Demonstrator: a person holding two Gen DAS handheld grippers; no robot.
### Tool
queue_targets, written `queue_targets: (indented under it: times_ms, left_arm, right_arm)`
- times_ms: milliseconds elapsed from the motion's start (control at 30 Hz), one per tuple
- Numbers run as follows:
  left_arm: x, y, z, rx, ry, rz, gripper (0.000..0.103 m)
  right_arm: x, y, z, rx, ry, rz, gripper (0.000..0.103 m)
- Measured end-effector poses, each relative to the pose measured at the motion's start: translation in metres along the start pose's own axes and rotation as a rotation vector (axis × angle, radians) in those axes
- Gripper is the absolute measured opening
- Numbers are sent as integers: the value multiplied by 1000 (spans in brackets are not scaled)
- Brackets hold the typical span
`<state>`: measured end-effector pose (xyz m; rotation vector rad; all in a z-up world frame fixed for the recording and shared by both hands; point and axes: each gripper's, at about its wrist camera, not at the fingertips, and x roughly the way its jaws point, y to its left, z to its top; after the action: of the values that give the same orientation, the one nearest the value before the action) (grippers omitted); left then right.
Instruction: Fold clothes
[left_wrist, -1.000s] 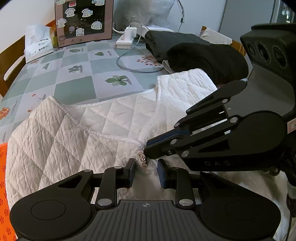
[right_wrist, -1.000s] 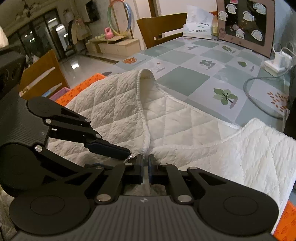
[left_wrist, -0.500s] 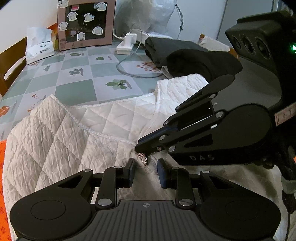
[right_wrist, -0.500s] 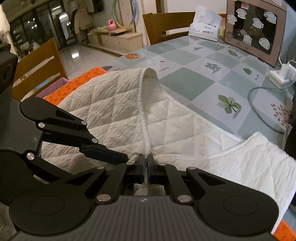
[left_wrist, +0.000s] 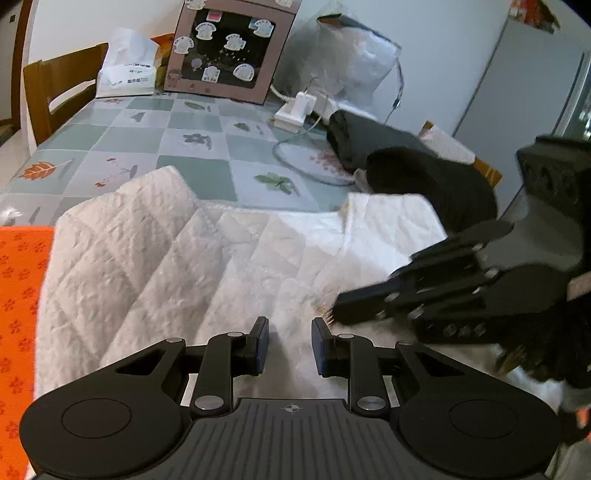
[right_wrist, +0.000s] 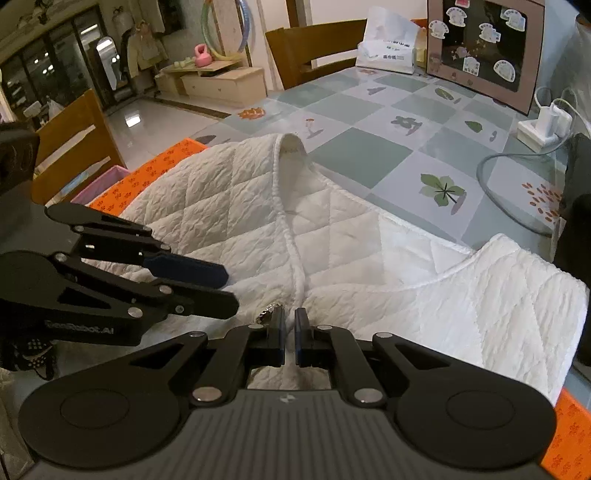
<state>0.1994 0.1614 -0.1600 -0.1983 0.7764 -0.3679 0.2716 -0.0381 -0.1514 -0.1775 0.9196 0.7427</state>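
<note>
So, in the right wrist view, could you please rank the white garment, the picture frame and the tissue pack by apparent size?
1. White garment, by far the largest.
2. Picture frame.
3. Tissue pack.
The frame and the pack sit far back, so true sizes are unsure.

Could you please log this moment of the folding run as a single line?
task: fold clothes | garment: white quilted jacket flat on table | right gripper: shut on jacket edge | left gripper: closing, gripping nothing

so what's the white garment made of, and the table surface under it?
White garment: looks like quilted padded fabric, matte, with diamond stitch lines, a crinkled face and corded edge trim. Table surface: likely a glossy plastic or glass-covered printed cloth; the checks and leaf prints show faint sheen.
</note>
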Motion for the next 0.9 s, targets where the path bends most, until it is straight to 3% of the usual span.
queue_targets:
  times_ms: [333, 433, 500, 700, 900]
  left_arm:
    - [17, -28, 0, 185, 78, 114, 28]
    - [20, -37, -1, 241, 91, 156, 28]
    - [20, -35, -1, 214, 85, 161, 28]
    - [17, -25, 0, 132, 60, 141, 26]
    - [15, -16, -1, 72, 43, 107, 24]
  right_arm:
    - [-2, -2, 0, 7, -3, -15, 8]
    - [-8, -3, 1, 49, -21, 23, 8]
    - [-8, -5, 0, 97, -23, 68, 8]
    - [-1, -10, -3, 181, -23, 89, 9]
    - [2, -8, 4, 191, 6, 65, 11]
